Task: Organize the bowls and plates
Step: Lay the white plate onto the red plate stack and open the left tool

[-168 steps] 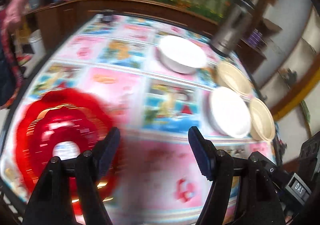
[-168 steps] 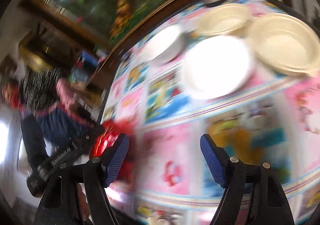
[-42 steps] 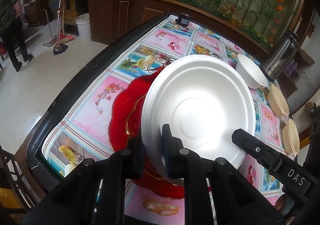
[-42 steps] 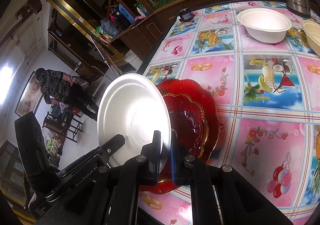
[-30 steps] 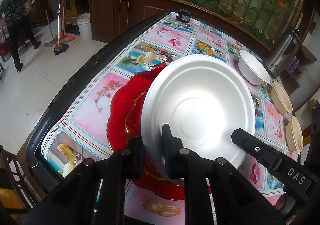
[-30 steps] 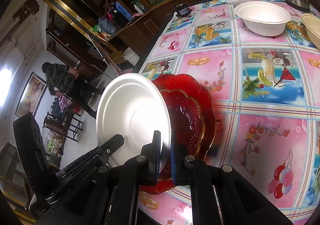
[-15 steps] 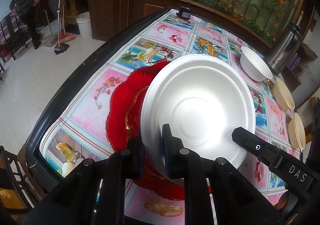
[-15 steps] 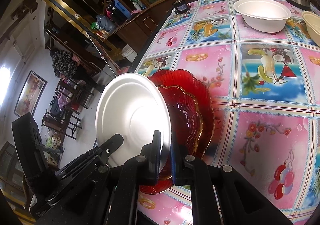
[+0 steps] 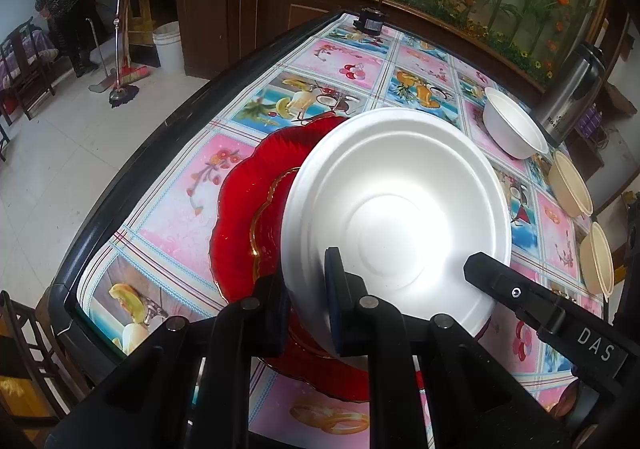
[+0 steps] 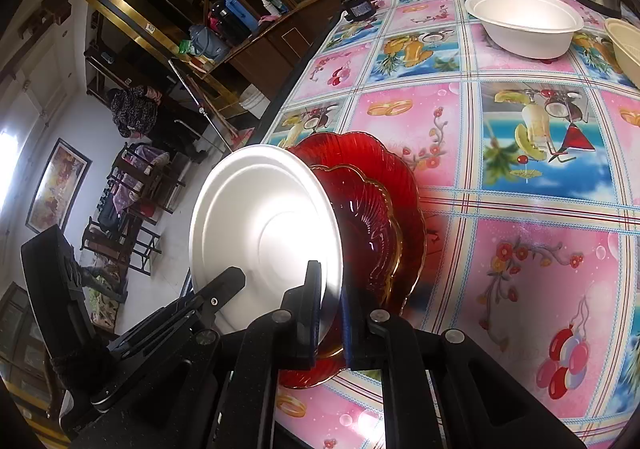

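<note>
Tablecloth (image 9: 256,105) shows fruit squares; left tongs (image 9: 306,303) and right tongs (image 10: 330,309) pinch white plate (image 9: 400,209).

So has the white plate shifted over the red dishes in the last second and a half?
No. In the left wrist view the white plate, clamped at its rim by both tongs, covers the same part of the red dishes; only the view drifted slightly.
</note>
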A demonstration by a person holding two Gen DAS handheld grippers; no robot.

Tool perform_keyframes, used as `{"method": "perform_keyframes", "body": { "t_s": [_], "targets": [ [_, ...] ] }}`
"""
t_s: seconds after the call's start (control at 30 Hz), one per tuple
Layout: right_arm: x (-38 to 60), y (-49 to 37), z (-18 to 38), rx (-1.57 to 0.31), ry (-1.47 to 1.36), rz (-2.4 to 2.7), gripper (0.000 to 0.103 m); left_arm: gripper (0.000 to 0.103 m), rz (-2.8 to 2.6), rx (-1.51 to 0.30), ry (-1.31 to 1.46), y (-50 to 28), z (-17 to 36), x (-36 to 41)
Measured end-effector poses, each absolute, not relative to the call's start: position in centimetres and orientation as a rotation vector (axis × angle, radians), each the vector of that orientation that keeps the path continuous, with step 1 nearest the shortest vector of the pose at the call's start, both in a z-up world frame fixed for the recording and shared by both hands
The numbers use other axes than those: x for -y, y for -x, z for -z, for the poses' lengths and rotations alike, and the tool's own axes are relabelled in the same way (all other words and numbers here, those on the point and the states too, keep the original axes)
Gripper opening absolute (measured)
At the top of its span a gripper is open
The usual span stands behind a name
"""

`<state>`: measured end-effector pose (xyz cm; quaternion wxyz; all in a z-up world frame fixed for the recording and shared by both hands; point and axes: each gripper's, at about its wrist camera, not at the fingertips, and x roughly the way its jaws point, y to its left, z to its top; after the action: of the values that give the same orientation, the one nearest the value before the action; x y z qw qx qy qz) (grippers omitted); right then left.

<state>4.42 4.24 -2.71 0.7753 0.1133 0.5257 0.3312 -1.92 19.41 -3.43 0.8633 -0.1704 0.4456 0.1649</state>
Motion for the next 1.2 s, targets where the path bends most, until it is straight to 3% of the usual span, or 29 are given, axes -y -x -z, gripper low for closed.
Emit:
{"method": "perform_keyframes", "body": {
  "t_s": [1.2],
  "targets": [
    [-4.44,-4.88,3.35,-1.16,-0.241,-0.701,0.008,0.014,-0.345,-0.95,0.352,1.91,3.77,-19.41]
  ]
}}
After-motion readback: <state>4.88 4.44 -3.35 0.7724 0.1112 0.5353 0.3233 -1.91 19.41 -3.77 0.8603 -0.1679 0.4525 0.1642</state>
